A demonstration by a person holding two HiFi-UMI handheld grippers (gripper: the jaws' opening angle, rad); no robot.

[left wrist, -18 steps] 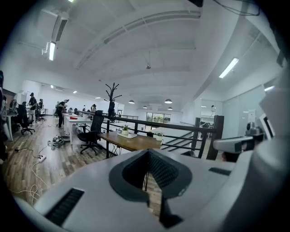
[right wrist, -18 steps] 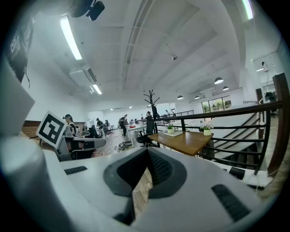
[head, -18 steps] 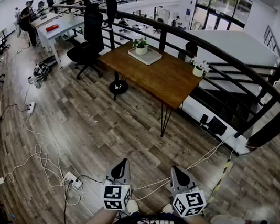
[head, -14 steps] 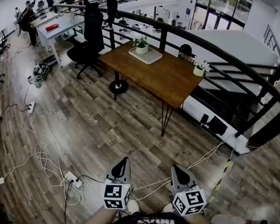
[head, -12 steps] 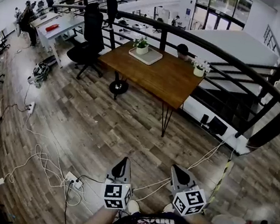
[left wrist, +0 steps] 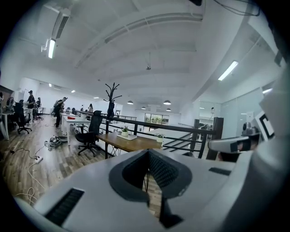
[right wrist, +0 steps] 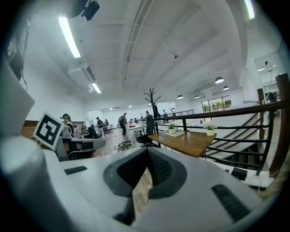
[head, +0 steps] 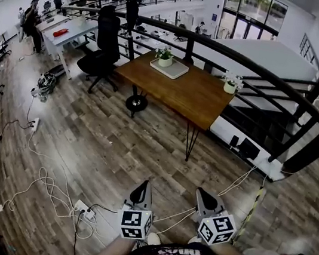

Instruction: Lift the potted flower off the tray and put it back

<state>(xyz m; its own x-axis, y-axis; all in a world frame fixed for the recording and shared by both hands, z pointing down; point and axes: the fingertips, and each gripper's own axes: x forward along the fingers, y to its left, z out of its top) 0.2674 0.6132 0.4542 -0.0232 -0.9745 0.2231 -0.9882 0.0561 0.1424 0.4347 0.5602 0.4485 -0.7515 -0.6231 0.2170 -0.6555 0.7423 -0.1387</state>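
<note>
A small potted flower (head: 165,58) in a white pot stands on a pale tray (head: 170,68) at the far left end of a wooden table (head: 183,94), several steps away across the floor. It also shows, small and distant, in the left gripper view as the potted flower (left wrist: 124,132) and in the right gripper view as the potted flower (right wrist: 171,129). My left gripper (head: 143,184) and right gripper (head: 202,193) hang side by side close to my body over the floor. Both are shut and hold nothing.
A second white pot of flowers (head: 232,84) stands at the table's right end. A black railing (head: 265,72) runs behind the table, with stairs beyond. A black office chair (head: 102,54) is left of the table. Cables and a power strip (head: 82,208) lie on the wood floor in front of me.
The head view has shifted slightly, so the table sits a little lower in it. A dark head behind the railing no longer shows. Both grippers stay shut in the same place.
</note>
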